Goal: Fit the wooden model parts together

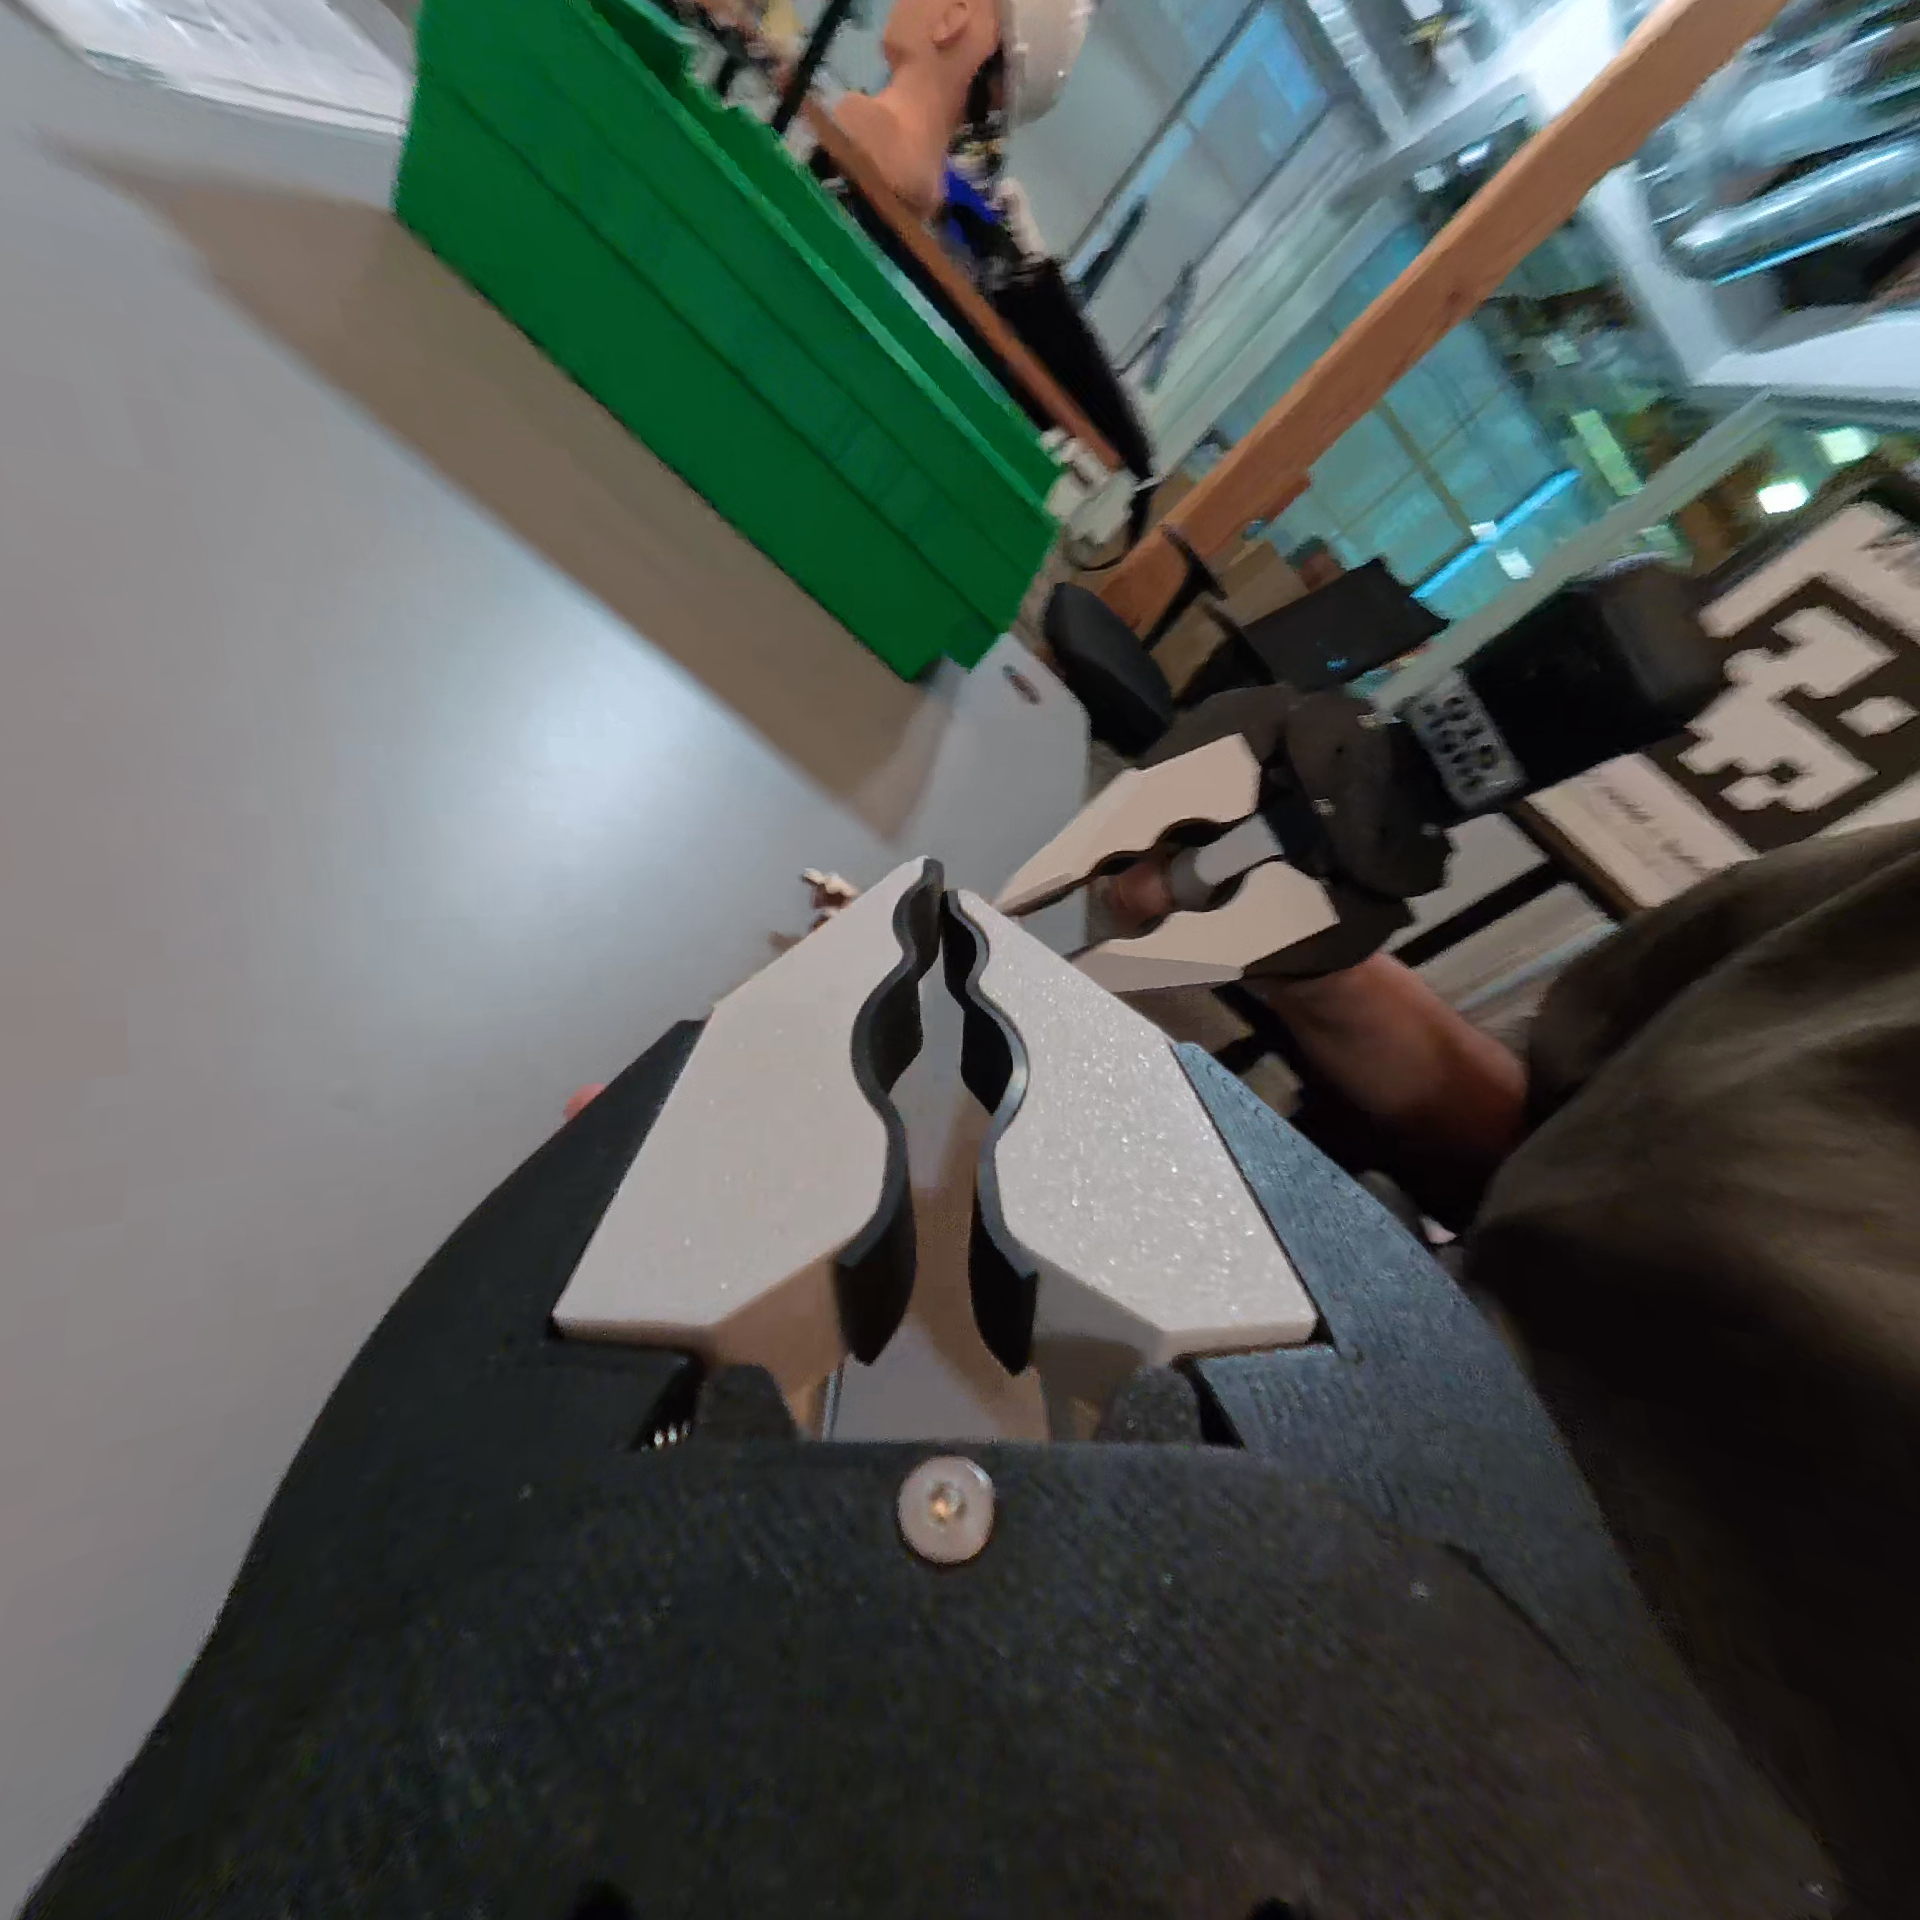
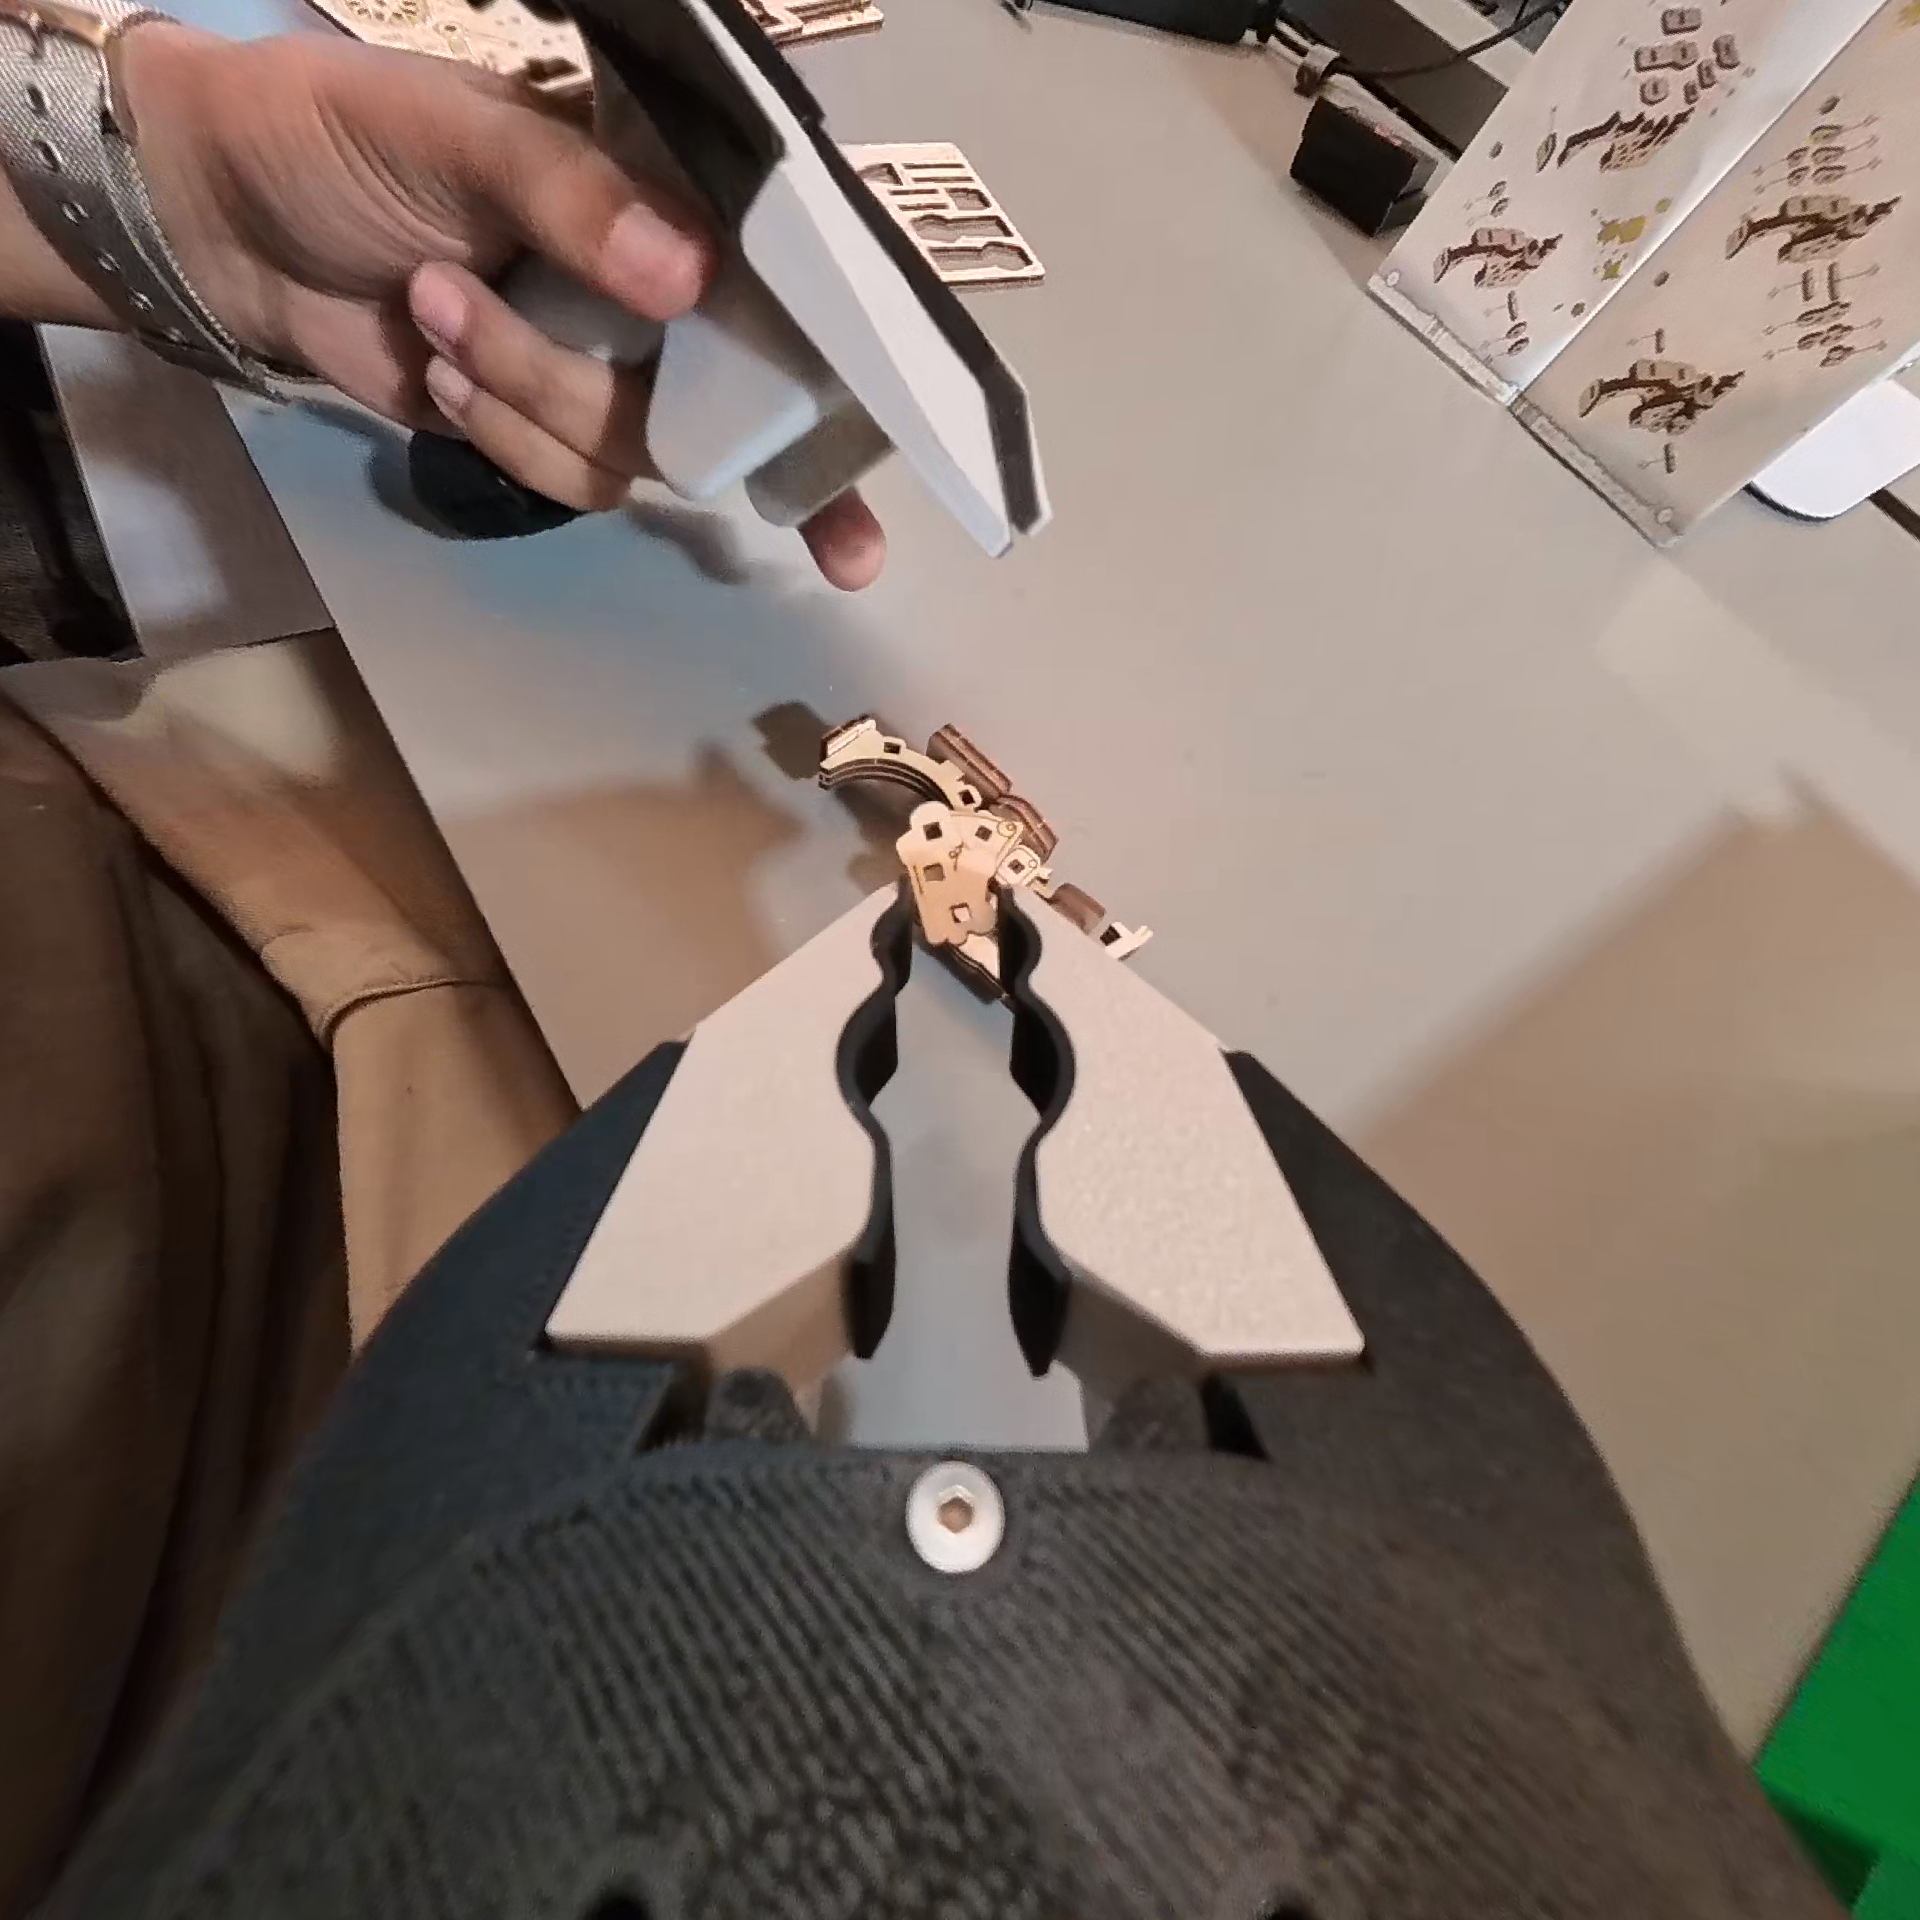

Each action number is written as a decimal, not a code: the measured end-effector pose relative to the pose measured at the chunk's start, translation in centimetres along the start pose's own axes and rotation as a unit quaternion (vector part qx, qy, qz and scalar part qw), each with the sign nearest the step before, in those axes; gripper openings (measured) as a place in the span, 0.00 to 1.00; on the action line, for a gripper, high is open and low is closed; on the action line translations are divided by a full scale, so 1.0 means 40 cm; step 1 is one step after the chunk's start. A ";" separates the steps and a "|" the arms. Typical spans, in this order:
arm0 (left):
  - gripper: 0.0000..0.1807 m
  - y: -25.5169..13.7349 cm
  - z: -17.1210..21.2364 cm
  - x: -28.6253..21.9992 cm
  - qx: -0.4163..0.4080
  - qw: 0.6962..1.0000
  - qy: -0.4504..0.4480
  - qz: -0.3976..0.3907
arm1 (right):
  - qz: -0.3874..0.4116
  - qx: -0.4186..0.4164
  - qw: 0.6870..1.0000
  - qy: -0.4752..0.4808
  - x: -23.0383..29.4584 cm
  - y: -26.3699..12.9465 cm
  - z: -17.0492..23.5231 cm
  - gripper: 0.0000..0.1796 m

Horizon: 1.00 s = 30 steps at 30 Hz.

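Observation:
My right gripper (image 2: 954,925) is shut on a light wooden model assembly (image 2: 951,883), a cluster of curved and slotted plywood pieces. Its pads press on the flat slotted piece from both sides, and the rest of the assembly sticks out past the fingertips over the grey table (image 2: 1299,623). My left gripper (image 1: 940,899) is shut with its black pads touching at the tips and nothing between them. In the right wrist view the left gripper (image 2: 1013,525) hangs in a hand (image 2: 364,239) above and to the left of the assembly. In the left wrist view the right gripper (image 1: 1049,925) sits just right of my fingertips.
A green crate (image 1: 727,343) stands on the table at the back. Wooden part sheets (image 2: 956,218) lie on the far side. An upright stand with instruction sheets (image 2: 1662,239) and a small black box (image 2: 1351,166) are at the far right. A person's sleeve (image 2: 156,1039) is at the left. The left gripper's tips are roughly 7 cm from the right gripper's.

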<state>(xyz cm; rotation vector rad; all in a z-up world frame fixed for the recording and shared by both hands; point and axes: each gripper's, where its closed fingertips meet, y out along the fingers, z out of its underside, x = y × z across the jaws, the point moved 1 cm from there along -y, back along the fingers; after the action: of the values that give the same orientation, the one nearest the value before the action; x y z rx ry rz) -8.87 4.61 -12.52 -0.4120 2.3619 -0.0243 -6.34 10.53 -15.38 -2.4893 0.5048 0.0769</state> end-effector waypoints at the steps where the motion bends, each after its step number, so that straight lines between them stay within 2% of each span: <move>1: 0.00 0.002 0.004 0.011 0.010 1.000 0.010 -0.020 | 0.000 0.000 1.000 0.000 -0.001 0.000 0.000 0.08; 7: 0.00 0.012 0.016 0.026 0.022 0.994 0.079 -0.078 | 0.003 -0.024 1.000 -0.009 0.000 -0.006 -0.024 0.08; 13: 0.00 -0.026 -0.027 0.082 -0.043 0.973 0.100 -0.203 | 0.018 -0.057 0.998 -0.016 -0.014 -0.018 -0.056 0.08; 15: 0.00 -0.037 -0.030 0.089 -0.047 0.967 0.110 -0.224 | 0.024 -0.076 0.997 -0.012 -0.020 -0.027 -0.071 0.08; 20: 0.00 -0.039 -0.025 0.081 -0.038 0.977 0.058 -0.203 | 0.026 -0.095 0.995 0.016 -0.036 -0.037 -0.079 0.08; 24: 0.00 -0.039 -0.020 0.074 -0.027 0.977 0.062 -0.201 | 0.027 -0.103 0.994 0.036 -0.046 -0.043 -0.080 0.08; 30: 0.09 -0.026 -0.011 0.059 -0.022 0.977 0.091 -0.190 | 0.024 -0.108 0.992 0.054 -0.051 -0.046 -0.079 0.08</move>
<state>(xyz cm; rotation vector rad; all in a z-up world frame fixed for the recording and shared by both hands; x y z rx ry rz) -10.50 2.87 -13.63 -0.9128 2.4295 -0.1967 -7.72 10.83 -11.46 -2.7033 0.6317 0.0149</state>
